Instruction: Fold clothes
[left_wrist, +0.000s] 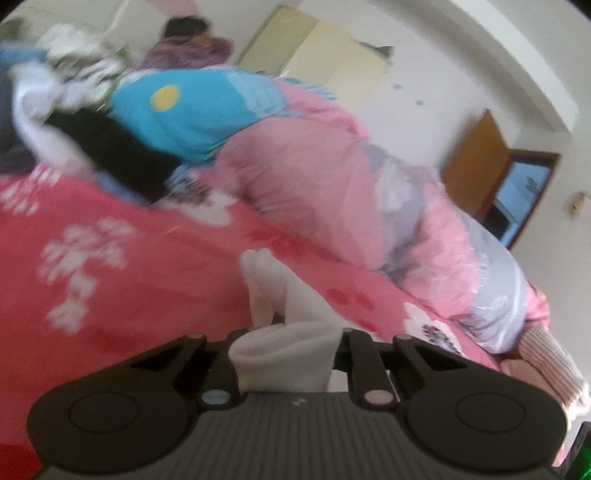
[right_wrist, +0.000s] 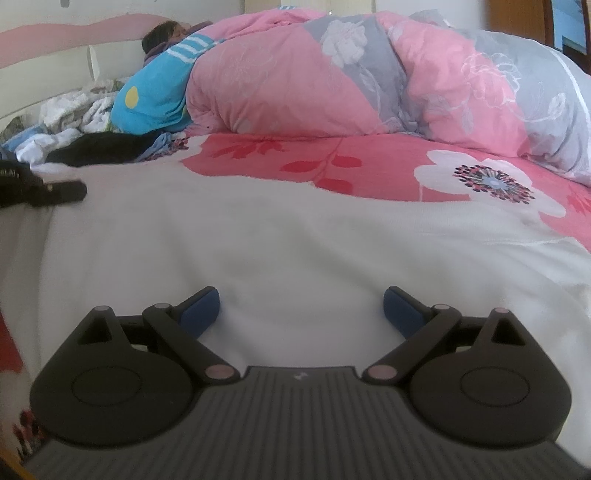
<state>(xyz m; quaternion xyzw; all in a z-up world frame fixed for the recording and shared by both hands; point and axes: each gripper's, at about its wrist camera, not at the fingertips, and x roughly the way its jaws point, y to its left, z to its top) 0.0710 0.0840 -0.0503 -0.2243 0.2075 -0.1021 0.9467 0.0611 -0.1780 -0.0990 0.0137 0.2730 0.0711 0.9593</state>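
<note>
Pinching a bunched edge of the white garment (right_wrist: 258, 236) spread on the bed (right_wrist: 369, 173), the left gripper (left_wrist: 284, 354) is needing a taut, level pull while the right gripper (right_wrist: 301, 310) is hovering wide open, empty, above it.

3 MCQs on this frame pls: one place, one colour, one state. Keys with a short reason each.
1. Where does the white garment lie?
A. on the floral bedsheet
B. on the floor
C. on a chair

2. What colour are the right tongs' pads?
A. red
B. blue
C. green

3. What state are the left tongs in?
A. open and empty
B. out of view
C. shut on white cloth

Keys: 1 A, the garment is spread over the red and pink bedsheet. 2 B, both pads show blue. 3 C, white fabric is bunched between the closed fingers.
</note>
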